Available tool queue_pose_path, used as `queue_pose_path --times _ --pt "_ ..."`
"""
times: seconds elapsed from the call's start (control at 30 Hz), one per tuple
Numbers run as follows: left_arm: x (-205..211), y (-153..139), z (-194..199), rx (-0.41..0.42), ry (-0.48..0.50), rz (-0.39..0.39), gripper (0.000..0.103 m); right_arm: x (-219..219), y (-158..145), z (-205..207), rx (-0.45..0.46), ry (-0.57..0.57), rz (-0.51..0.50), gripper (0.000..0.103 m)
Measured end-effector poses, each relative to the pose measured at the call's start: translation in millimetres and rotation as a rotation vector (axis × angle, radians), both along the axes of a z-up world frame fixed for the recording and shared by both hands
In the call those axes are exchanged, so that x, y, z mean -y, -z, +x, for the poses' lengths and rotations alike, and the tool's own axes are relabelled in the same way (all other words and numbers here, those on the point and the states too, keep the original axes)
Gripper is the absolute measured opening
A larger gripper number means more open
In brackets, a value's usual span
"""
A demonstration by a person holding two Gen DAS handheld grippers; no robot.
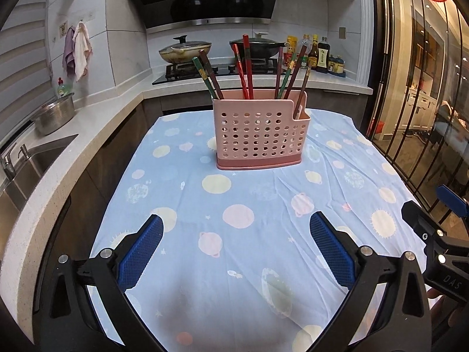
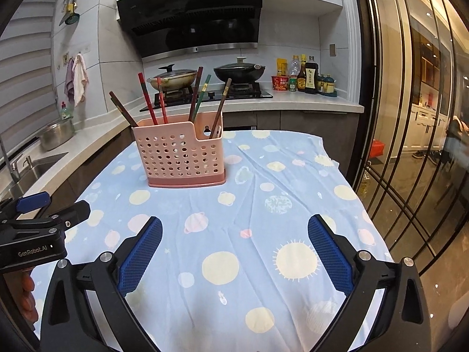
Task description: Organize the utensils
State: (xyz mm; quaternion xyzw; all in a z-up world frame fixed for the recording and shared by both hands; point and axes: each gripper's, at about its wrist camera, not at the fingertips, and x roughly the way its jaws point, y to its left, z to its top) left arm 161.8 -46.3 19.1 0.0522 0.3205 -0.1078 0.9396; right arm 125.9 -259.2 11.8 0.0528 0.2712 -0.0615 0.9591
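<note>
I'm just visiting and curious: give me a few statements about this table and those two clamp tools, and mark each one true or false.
1. The chopsticks stand upright in a pink holder. True.
2. The left gripper is clamped on a chopstick. False: its jaws stand open with nothing between them.
3. The holder sits on a blue cloth printed with planets and suns. True.
4. The right gripper holds the holder. False: it is open and empty, well short of the holder.
5. Loose chopsticks lie on the cloth. False: none are visible there; all are in the holder.
</note>
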Motion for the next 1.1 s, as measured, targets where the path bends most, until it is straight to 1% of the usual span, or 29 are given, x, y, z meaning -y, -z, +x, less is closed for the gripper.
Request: queue_pose_path --times 0.1,0.2,0.33,0.43,0.6,0.8,1.1 --pt "-1.2 2.9 -1.4 -0.008 -0.004 0.000 0.096 -1.9 5.9 -0.6 -0.012 -0.011 0.008 0.096" --pt "-1.6 5.3 -3.3 -0.011 -0.006 0.004 0.096 -5.5 9.4 -2.8 -0.005 -0.006 -0.013 0.096" --pt "-3.1 9.0 -4.8 -0.008 -0.008 0.003 0.096 -5.5 12.6 -2.9 -0.011 -0.008 0.001 0.096" --pt "-3.6 10.9 -6.4 -0.005 -0.008 0.003 0.096 -7.1 15.1 -1.3 -0.033 -0.022 0.008 0.096" --pt "-2.7 11.3 -9.3 0.008 -0.004 0.008 0.096 -13.1 15.9 -2.3 -0.023 -0.022 -0.015 0.096" --pt "-2.4 12.1 -13.3 0.020 -0.008 0.011 0.096 -16.5 16.6 -3.5 -0.019 -0.027 -0.018 0.096" --pt "0.9 11.1 -17.6 0.031 0.012 0.012 0.096 -16.8 18.4 -3.1 -0.025 -0.028 -0.013 0.096"
